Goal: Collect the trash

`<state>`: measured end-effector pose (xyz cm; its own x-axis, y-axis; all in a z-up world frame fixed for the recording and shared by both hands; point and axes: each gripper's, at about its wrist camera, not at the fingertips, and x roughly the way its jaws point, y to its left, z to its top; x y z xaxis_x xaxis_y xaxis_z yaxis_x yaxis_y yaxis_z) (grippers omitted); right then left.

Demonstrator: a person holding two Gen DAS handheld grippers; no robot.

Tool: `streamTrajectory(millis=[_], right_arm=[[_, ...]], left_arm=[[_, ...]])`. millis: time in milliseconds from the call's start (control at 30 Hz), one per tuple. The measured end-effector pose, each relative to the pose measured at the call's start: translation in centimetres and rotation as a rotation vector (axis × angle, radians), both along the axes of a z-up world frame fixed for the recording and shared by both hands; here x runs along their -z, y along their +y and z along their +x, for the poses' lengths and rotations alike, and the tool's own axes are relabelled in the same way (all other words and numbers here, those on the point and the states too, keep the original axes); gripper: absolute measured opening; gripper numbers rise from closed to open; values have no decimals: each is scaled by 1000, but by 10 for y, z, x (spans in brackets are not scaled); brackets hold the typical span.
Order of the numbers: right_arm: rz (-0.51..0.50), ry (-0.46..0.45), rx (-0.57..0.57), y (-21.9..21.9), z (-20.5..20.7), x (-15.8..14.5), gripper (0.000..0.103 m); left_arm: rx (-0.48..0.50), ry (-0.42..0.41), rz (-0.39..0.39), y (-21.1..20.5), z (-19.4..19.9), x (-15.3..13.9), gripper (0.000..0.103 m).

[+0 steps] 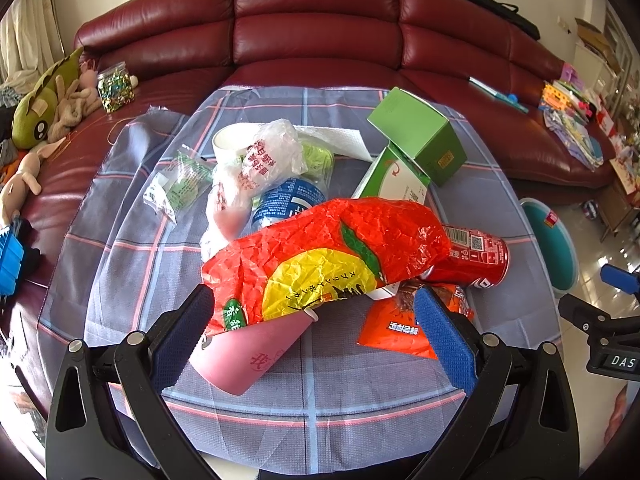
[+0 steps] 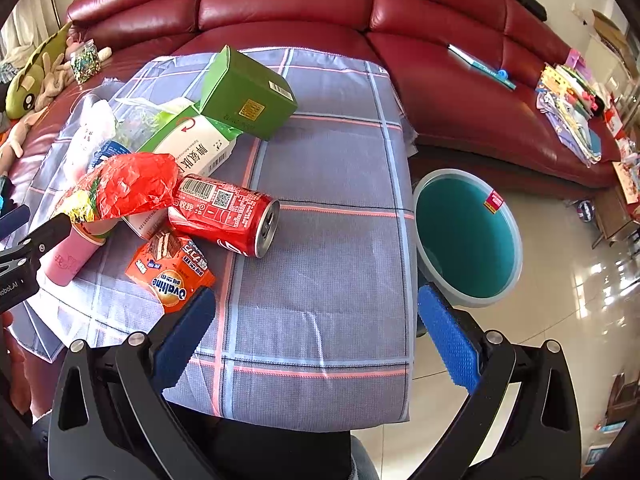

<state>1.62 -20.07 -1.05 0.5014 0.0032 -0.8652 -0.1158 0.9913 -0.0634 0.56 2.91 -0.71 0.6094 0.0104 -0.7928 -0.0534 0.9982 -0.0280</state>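
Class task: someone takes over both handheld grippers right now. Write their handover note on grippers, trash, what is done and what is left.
Left gripper: jaws open, around the crinkled red-and-yellow snack bag, not shut on it.
Right gripper: open, empty, over the checked cloth.
Red drink can, orange Ovaltine wrapper, pink paper cup and green cardboard box all lie on the cloth.
Done: nothing visible in the teal round bin.
Left: bin everything.

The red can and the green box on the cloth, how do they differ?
The red can is a round cylinder lying on its side; the green box is square-edged and sits tilted, propped on a white and green carton. The can's open top faces the teal bin; the green box has a flap raised. The can touches the orange wrapper; the box does not. Both carry barcodes and rest on the plaid cloth.
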Motion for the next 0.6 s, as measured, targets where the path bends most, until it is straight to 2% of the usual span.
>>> streamTrajectory(millis=[333,600], right_arm=[[-1,9,-21,4,2,0,97],[-6,35,-137,41,10,11,97]], left_arm=[[40,13,-1,28,-1,-2,99],[50,44,-24,59,-13,15,99]])
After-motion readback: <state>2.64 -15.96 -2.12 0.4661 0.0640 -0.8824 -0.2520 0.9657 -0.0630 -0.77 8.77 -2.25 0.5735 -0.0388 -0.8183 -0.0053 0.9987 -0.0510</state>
